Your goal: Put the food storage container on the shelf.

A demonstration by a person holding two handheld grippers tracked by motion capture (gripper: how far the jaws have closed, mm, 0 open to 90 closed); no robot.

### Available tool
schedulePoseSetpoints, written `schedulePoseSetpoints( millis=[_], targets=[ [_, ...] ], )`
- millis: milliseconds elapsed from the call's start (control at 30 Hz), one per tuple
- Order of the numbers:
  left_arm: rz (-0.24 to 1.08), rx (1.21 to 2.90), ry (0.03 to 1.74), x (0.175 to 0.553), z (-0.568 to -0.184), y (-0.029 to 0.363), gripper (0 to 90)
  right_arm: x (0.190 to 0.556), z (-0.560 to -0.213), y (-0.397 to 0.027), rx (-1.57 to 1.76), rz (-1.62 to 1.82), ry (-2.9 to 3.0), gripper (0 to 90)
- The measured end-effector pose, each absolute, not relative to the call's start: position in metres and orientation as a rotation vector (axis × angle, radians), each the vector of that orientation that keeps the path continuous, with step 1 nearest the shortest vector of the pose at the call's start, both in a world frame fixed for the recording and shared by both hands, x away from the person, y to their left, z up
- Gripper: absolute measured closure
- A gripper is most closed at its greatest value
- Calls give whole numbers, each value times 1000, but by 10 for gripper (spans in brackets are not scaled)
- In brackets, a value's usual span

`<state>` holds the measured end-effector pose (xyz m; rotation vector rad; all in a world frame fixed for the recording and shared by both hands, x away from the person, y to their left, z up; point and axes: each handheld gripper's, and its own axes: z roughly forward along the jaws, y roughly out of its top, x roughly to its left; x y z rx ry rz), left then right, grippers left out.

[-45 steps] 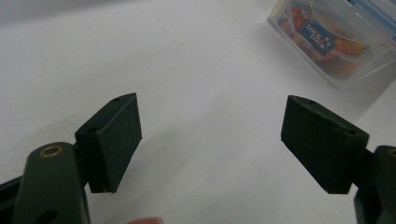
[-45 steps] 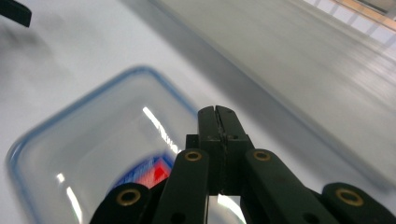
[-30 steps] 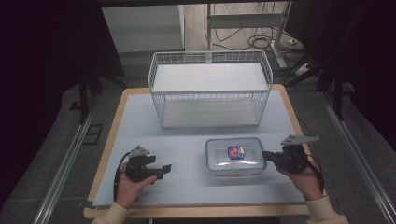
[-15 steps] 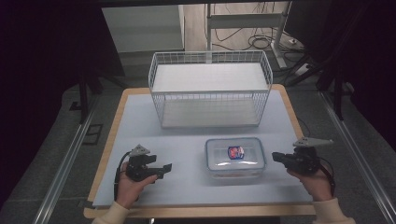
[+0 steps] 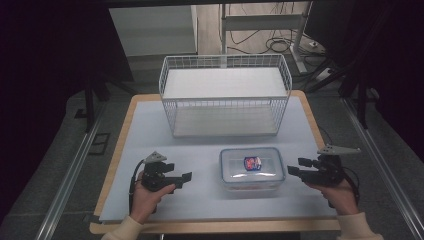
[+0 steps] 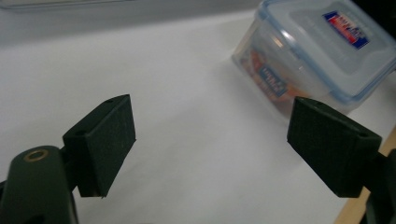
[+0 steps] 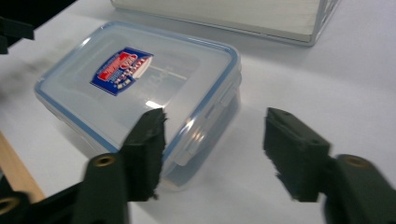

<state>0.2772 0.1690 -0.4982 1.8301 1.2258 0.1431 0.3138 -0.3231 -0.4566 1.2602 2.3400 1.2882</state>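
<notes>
A clear plastic food box [image 5: 252, 170] with a blue-rimmed lid and a red and blue label lies on the white mat near the front edge. It also shows as the box [image 6: 322, 51] and the box [image 7: 144, 88] in the gripper views. My left gripper [image 5: 186, 177] is open, held low to the left of the box with bare mat between its jaws. My right gripper [image 5: 294, 171] is open, just right of the box. In the right gripper view my right gripper [image 7: 212, 149] has its left jaw in front of the box's latch side.
A white wire basket [image 5: 225, 97] with a flat white floor stands behind the box, at the middle of the mat. The wooden table edge [image 5: 210, 227] runs along the front. Metal rails and cables lie on the floor around the table.
My right gripper has drawn back to the right, away from the box, over the last second. The left gripper and the box stay where they were.
</notes>
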Motion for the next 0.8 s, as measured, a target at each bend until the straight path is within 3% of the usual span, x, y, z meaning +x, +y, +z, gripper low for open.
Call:
schedulePoseSetpoints(
  millis=[433, 800],
  targets=[
    [40, 1851, 1187, 302, -491, 115, 137, 318, -454, -325, 1294, 1343, 2349, 248],
    [-199, 1820, 1192, 327, -503, 78, 124, 319, -454, -320, 1294, 1330, 2356, 246]
  ],
)
